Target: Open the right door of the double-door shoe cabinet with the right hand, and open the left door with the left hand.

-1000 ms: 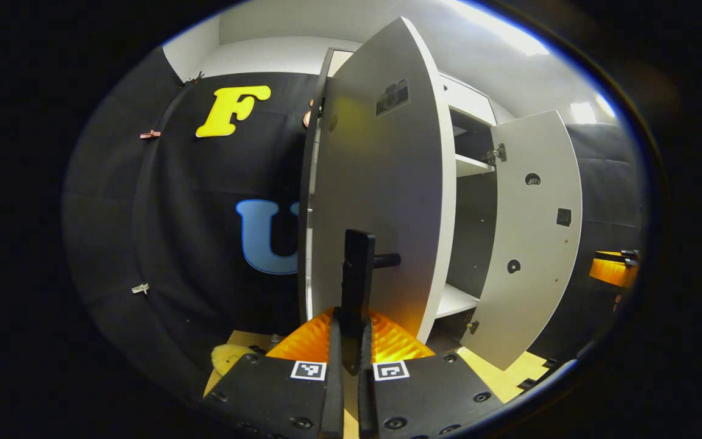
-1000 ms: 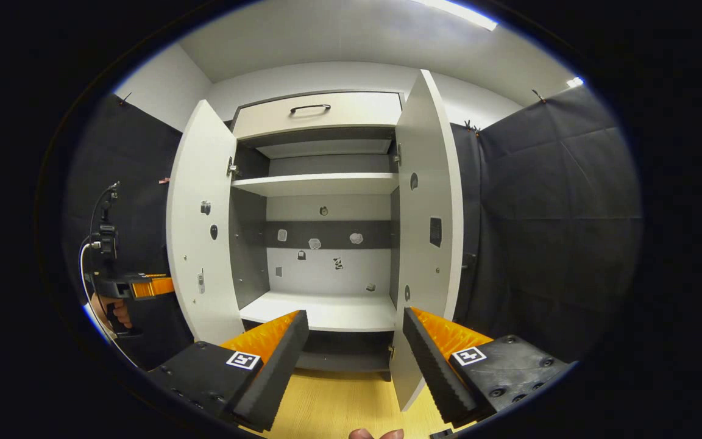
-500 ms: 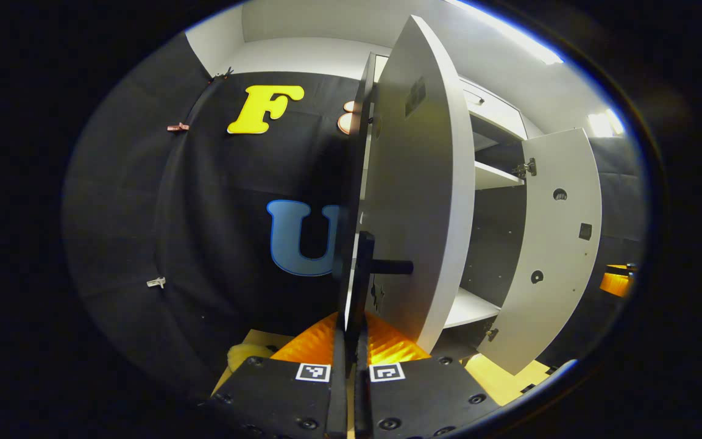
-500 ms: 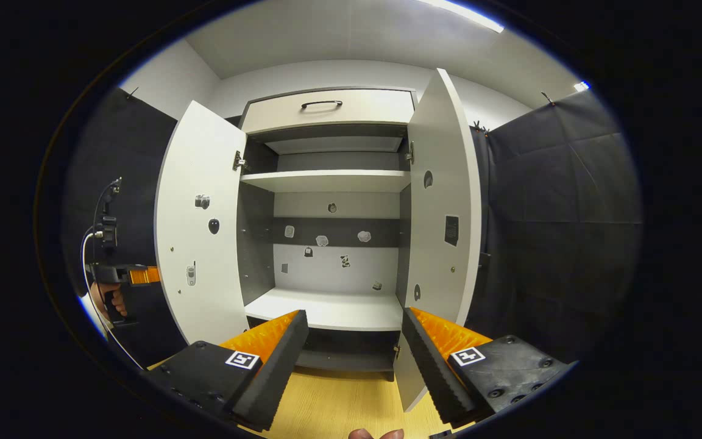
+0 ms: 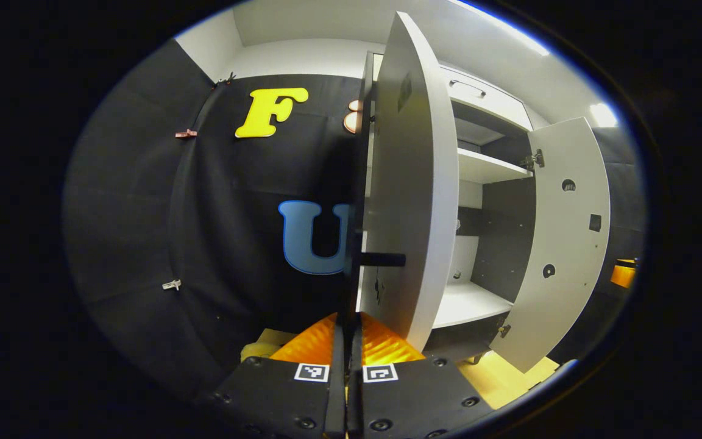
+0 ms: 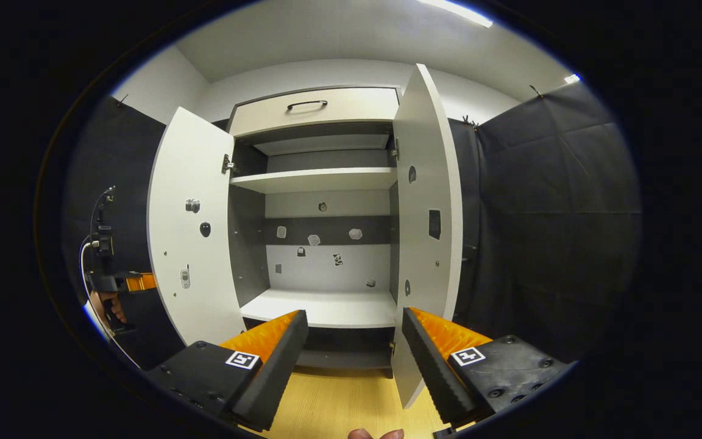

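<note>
Both doors stand wide — my left gripper (image 5: 347,341) pinches the left door (image 5: 409,183) handle (image 5: 381,259) at twelve o'clock, so I'd let go squarely; my right gripper (image 6: 354,341) gapes empty beside the right door (image 6: 427,201).

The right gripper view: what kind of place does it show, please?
Probably a recording booth set up like a home hallway: a shoe cabinet with both doors open, black cloth walls around it, and a wood-look floor.

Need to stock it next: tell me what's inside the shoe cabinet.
The shoe cabinet stands with both doors open. Inside: a bare upper shelf, a bare lower shelf and small stickers on the back panel. The closed top drawer hides its contents.
</note>
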Tool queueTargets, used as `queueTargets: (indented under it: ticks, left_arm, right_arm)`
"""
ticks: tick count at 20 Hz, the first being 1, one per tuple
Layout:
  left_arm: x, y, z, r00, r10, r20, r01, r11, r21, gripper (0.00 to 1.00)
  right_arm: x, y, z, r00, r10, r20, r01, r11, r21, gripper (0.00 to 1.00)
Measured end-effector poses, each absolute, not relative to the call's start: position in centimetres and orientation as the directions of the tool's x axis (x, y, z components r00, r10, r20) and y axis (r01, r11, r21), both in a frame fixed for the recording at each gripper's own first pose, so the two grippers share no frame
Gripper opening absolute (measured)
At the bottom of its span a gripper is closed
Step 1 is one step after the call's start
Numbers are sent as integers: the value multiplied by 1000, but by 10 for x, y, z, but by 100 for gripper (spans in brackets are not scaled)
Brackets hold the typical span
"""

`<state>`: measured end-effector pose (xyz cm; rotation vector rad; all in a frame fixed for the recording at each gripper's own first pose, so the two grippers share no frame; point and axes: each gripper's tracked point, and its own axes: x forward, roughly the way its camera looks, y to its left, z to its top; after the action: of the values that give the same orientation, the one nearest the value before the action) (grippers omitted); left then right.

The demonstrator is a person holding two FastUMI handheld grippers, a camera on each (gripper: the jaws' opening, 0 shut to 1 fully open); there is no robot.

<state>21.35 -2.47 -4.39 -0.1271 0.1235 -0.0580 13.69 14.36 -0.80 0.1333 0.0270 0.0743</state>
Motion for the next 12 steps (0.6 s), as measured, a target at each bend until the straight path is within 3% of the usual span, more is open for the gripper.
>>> queueTargets:
  ticks: [1,4,9,12]
  left_arm:
    - [214,-24,-44,991,-62,-120,45,989,-139,7]
    - [210,-20,-42,992,-37,-118,21,991,-136,12]
    - [202,-14,-29,997,-15,-80,9,996,-84,35]
    - [197,-26,-23,998,-34,-59,27,994,-108,42]
  right_arm:
    - [137,145,-7,997,76,-20,-73,988,137,94]
    - [133,142,-7,996,82,-19,-79,987,143,98]
    - [131,143,-8,995,94,-19,-90,985,147,98]
    - [131,145,-8,995,99,-20,-95,984,152,98]
